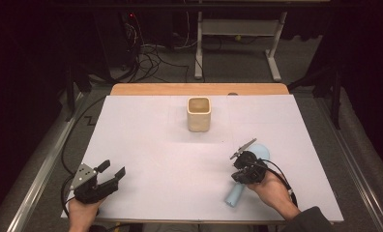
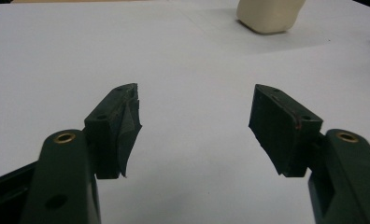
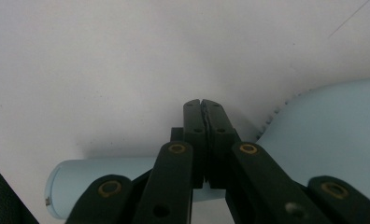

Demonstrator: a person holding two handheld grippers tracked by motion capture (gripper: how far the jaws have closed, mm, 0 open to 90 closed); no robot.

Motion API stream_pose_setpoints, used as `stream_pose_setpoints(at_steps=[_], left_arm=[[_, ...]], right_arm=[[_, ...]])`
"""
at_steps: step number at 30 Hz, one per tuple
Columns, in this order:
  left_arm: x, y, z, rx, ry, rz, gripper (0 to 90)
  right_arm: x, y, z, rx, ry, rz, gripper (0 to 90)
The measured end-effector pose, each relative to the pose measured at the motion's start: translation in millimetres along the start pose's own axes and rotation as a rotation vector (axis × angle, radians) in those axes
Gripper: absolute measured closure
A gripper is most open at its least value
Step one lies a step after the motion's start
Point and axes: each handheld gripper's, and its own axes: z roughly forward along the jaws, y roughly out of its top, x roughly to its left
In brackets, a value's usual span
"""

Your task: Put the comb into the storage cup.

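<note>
A light blue tool with a round handle and a wide head (image 1: 234, 193) lies on the white table at the front right. My right gripper (image 1: 246, 170) hangs directly over its neck, pointing down. In the right gripper view its jaws (image 3: 203, 103) are pressed together with nothing visible between the pads, and the blue tool (image 3: 332, 126) passes underneath them, its head showing a serrated edge. My left gripper (image 1: 111, 169) rests at the front left, jaws open and empty (image 2: 195, 100). A cream square cup (image 1: 199, 113) stands upright at the back centre, also seen from the left gripper (image 2: 269, 16).
The white sheet (image 1: 146, 145) covers the table, with a wooden edge (image 1: 199, 89) at the back. Cables and a desk frame (image 1: 238, 29) lie on the floor beyond. A black cable (image 1: 282, 180) trails from the right gripper.
</note>
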Motion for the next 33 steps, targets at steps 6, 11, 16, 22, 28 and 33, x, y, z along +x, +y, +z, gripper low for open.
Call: stream_pose_setpoints(at_steps=[6,11,16,22,28,33], left_arm=[[-0.2,-0.1,0.0,0.001,0.0,-0.001,34.1],[-0.6,0.0,0.5,0.002,-0.001,-0.001,34.1],[-0.5,-0.2,0.5,0.003,0.0,-0.002,34.1],[-0.7,-0.2,0.9,0.006,0.0,-0.001,34.1],[-0.8,-0.3,1.0,0.007,0.001,-0.001,34.1],[-0.7,-0.2,0.8,0.006,0.0,-0.002,34.1]], right_arm=[[0.8,-4.8,-3.0,0.016,-0.005,-0.002,89.9],[0.6,-11.3,-6.1,0.025,-0.019,-0.007,90.0],[-2.7,-16.0,-8.9,0.028,-0.028,0.0,89.9],[-3.8,-19.3,-11.8,0.042,-0.043,-0.01,89.9],[-5.9,-22.9,-14.0,0.055,-0.055,-0.002,90.0],[-8.3,-25.0,-16.2,0.057,-0.07,-0.007,89.9]])
